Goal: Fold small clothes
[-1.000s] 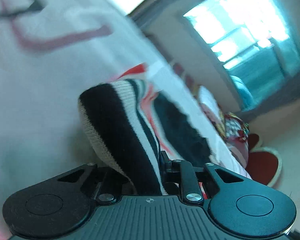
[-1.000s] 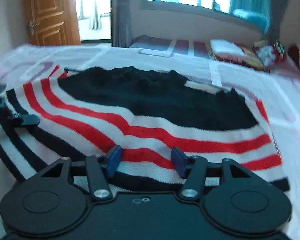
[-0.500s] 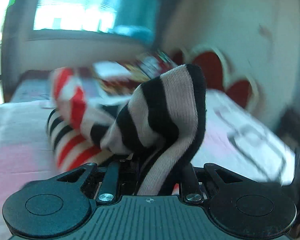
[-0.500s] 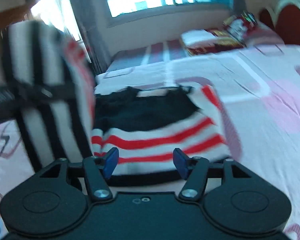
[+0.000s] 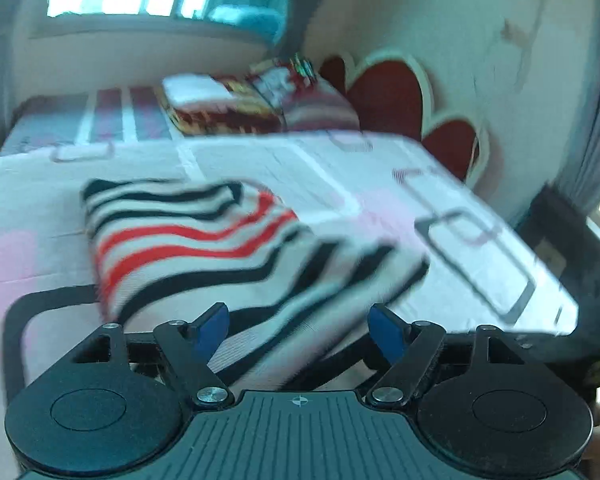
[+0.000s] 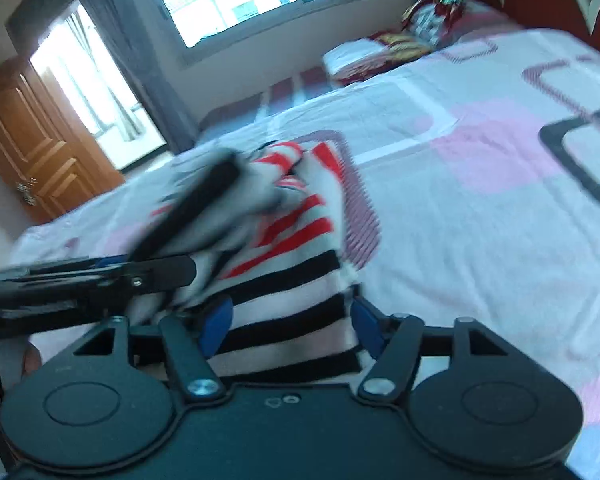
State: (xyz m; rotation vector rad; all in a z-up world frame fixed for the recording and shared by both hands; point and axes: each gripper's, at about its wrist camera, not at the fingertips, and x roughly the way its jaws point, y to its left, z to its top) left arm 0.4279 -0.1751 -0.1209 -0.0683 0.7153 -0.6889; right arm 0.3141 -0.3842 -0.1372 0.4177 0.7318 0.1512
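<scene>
Both claws stand apart, clamping nothing: the left gripper and the right gripper straddle the striped sweater's near hem. It lies folded mid-bed; bare bedsheet spreads rightward. Only the right view shows the wooden door.

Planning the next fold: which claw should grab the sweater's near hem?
Right, probably: the right claw is open astride the sweater hem; the left claw, also open, sits beside it.

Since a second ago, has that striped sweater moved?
Yes. The striped sweater left the left hand-held gripper, now open, and lies folded on the bed.
</scene>
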